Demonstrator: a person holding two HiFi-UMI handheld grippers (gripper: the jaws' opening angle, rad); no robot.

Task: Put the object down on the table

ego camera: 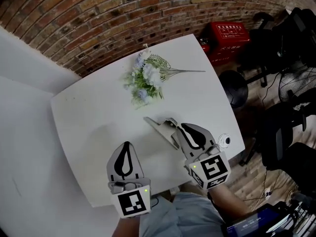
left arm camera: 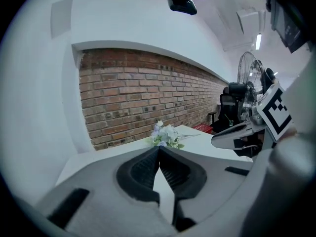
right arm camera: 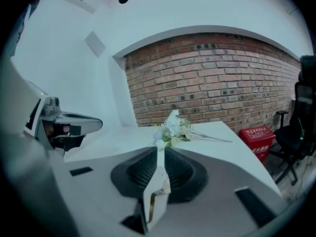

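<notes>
Clamps white card (right arm camera: 157, 181) in right tongs (right arm camera: 160, 151), with left tongs (left arm camera: 159, 150) pinched shut, empty. Could slip off counter (ego camera: 94, 117) edge if released tilted.

White flattened carton (ego camera: 157, 126), perhaps cardboard, clamped edge-on in right hand-held gripper (ego camera: 177, 127).

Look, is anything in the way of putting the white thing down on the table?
Nothing visible is. The table by the white piece in the right gripper is bare; the flowers lie farther away.

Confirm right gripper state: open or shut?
Shut: the right gripper pinches a flattened white carton between its jaws.
</notes>
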